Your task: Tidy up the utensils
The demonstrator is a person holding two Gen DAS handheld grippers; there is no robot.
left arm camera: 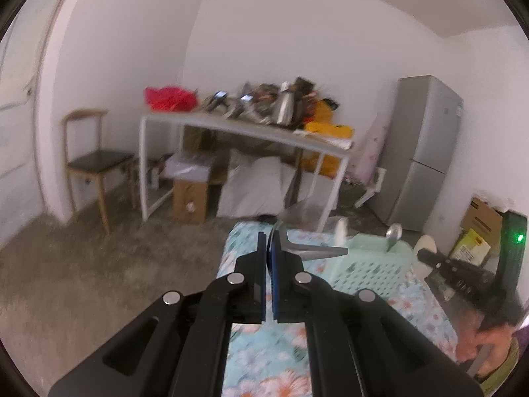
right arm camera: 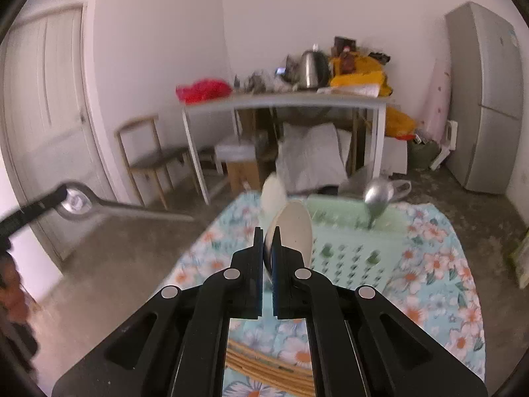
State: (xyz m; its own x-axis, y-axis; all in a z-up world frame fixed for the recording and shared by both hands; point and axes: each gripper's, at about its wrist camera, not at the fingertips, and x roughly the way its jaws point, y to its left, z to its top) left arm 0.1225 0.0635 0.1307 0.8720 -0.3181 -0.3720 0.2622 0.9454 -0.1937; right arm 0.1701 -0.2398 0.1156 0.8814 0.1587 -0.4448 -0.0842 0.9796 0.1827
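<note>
While both grippers grip utensils, green basket point(right arm camera: 350, 251) near tablecloth's point(right arm camera: 439, 264) far edge

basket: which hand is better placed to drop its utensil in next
Right. Its tool holds the white spoon right at the green basket. The left tool holds its metal utensil out beside the table, farther off.

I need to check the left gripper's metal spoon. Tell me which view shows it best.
The right wrist view: the metal spoon shows bowl and handle, held out by the left gripper. The left wrist view shows only its handle beyond the shut fingers.
</note>
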